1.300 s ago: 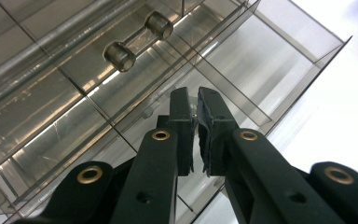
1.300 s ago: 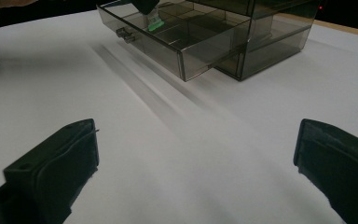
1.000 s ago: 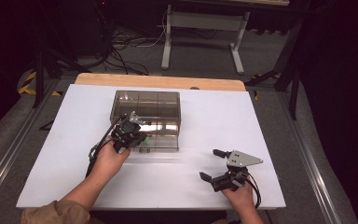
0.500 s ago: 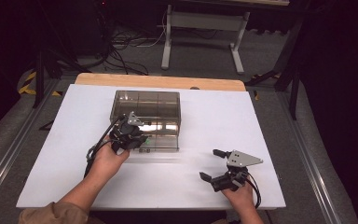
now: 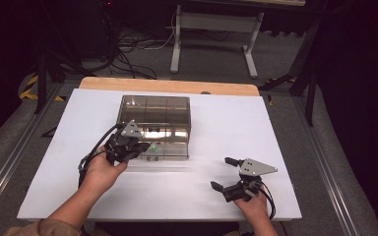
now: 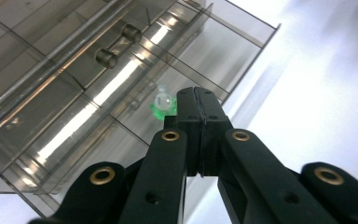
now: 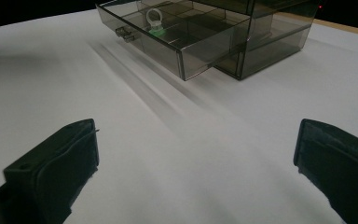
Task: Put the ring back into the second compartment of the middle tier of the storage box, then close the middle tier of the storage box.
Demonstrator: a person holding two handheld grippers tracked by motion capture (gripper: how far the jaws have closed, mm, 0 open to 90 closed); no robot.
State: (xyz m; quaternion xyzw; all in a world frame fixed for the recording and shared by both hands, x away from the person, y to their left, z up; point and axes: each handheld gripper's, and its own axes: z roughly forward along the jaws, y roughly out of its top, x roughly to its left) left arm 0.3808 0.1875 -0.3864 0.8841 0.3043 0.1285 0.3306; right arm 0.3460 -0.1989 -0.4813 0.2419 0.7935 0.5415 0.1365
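Observation:
A smoky clear drawer box (image 5: 155, 110) stands on the white table, its lower drawer (image 7: 158, 49) pulled out toward me. In one drawer compartment lies a small ring on a green base (image 6: 162, 103) (image 7: 154, 21) (image 5: 151, 147). My left gripper (image 6: 196, 93) (image 5: 140, 146) hovers just above that compartment, beside the ring. Its jaws have just been closing and now stand shut with nothing between them. My right gripper (image 5: 220, 173) (image 7: 196, 154) rests low at the table's front right, jaws wide open and holding nothing, pointing toward the drawer.
Two round knobs (image 6: 119, 46) sit on the drawer front. The wooden table edge (image 5: 167, 86) runs behind the box. A metal stand (image 5: 211, 29) and cables lie on the floor beyond. White tabletop (image 5: 226, 128) spreads right of the box.
My left gripper has drawn back a little to the left and lifted slightly over the open drawer. The right gripper has stayed put.

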